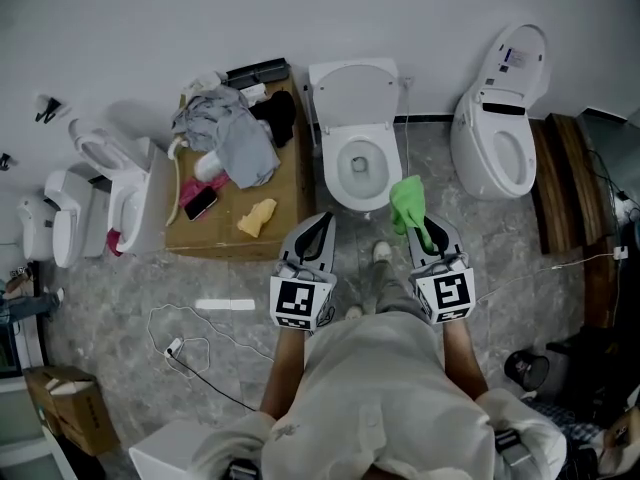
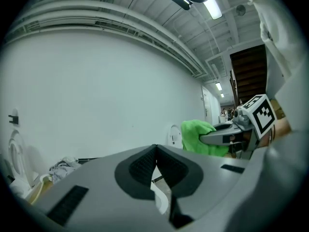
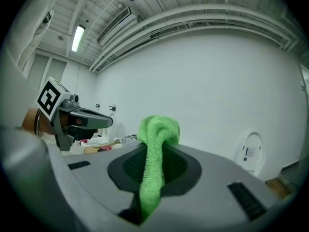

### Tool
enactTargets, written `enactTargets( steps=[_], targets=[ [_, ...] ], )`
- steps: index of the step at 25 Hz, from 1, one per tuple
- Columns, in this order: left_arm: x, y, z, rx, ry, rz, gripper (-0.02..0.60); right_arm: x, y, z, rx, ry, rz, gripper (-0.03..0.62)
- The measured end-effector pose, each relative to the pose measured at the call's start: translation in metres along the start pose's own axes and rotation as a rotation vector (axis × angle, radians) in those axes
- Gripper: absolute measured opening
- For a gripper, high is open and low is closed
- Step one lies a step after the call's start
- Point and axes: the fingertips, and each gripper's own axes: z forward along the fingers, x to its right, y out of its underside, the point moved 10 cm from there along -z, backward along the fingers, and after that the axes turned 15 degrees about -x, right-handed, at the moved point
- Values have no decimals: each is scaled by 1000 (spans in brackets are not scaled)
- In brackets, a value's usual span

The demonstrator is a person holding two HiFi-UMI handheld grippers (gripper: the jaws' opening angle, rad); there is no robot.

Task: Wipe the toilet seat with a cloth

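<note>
A white toilet [image 1: 357,138] with its lid up stands against the wall straight ahead, its seat [image 1: 333,166] ringing the bowl. My right gripper [image 1: 418,225] is shut on a bright green cloth [image 1: 406,202] [image 3: 155,144], held in the air just right of the bowl's front rim. The cloth bunches out past the jaw tips. My left gripper [image 1: 320,225] hangs just left of the bowl's front, shut with nothing in it. From the left gripper view the green cloth [image 2: 202,135] and the right gripper [image 2: 227,137] show at the right.
A cardboard box [image 1: 285,193] left of the toilet carries clothes [image 1: 225,133], a phone [image 1: 200,203] and a yellow rag [image 1: 256,217]. A second toilet [image 1: 503,118] stands at the right, more fixtures [image 1: 110,183] at the left. A cable [image 1: 190,348] lies on the marble floor.
</note>
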Motion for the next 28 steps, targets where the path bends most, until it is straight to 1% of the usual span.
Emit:
enactTargets(
  steps=[13, 19, 24, 28],
  targets=[
    [-26, -44, 110, -41, -81, -30, 12, 92, -29, 98, -2, -102, -16, 44],
    [-34, -65, 159, -62, -122, -44, 12, 137, -34, 138, -15, -149, 6, 44],
    [-37, -75, 191, -78, -149, -46, 12, 165, -39, 165, -14, -186, -3, 44],
    [-40, -75, 211, -101, -163, -55, 12, 180, -35, 186, -40, -206, 14, 44]
  ],
)
